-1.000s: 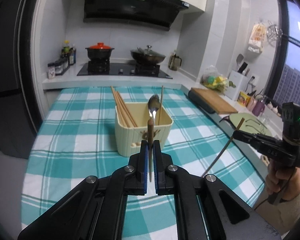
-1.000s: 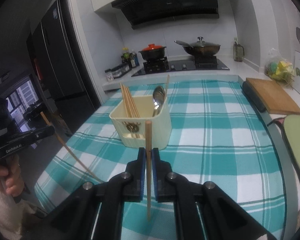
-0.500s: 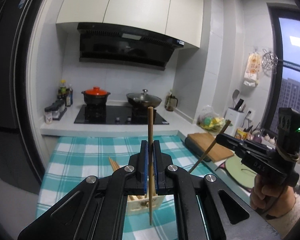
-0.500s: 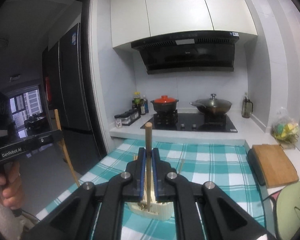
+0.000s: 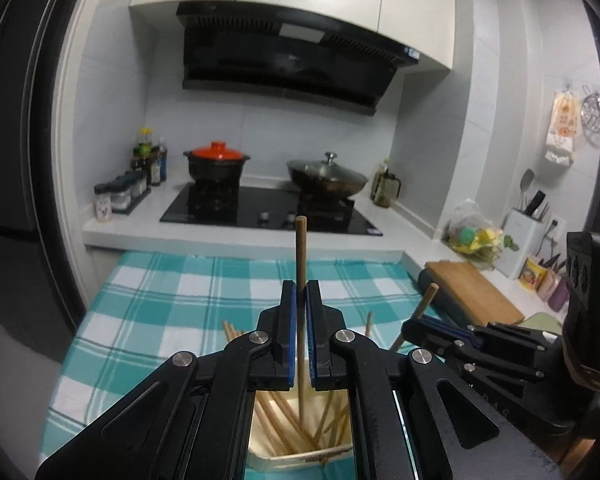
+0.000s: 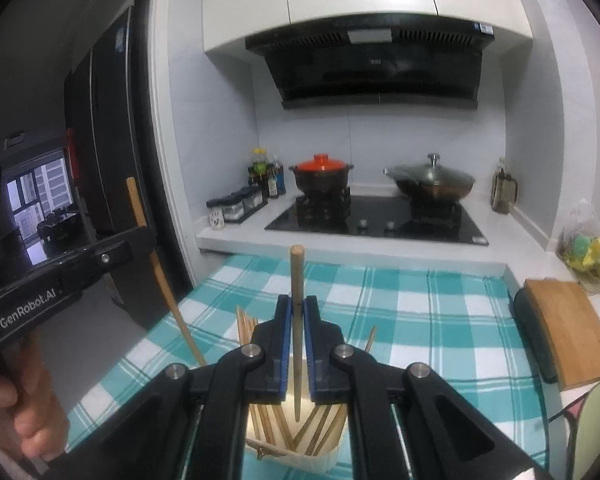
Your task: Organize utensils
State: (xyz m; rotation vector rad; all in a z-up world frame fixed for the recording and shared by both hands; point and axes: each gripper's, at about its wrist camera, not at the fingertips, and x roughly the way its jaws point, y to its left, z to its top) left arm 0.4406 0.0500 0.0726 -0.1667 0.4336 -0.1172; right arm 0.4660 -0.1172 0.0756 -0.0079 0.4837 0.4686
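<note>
Left gripper [image 5: 300, 300] pinches upright chopstick [image 5: 300, 248] above cream utensil holder [image 5: 300, 458]. Right gripper [image 6: 297, 312] pinches second chopstick [image 6: 297, 276] above same holder, tip inside.

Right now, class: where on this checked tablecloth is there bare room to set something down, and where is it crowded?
Free: tablecloth between utensil holder, stove counter and cutting board. Crowded: over the holder, where left gripper and right gripper each clamp a chopstick.

Two claws [image 5: 300, 300] [image 6: 298, 316], two pots [image 5: 217, 166] [image 5: 327, 178], one holder [image 6: 292, 446].
</note>
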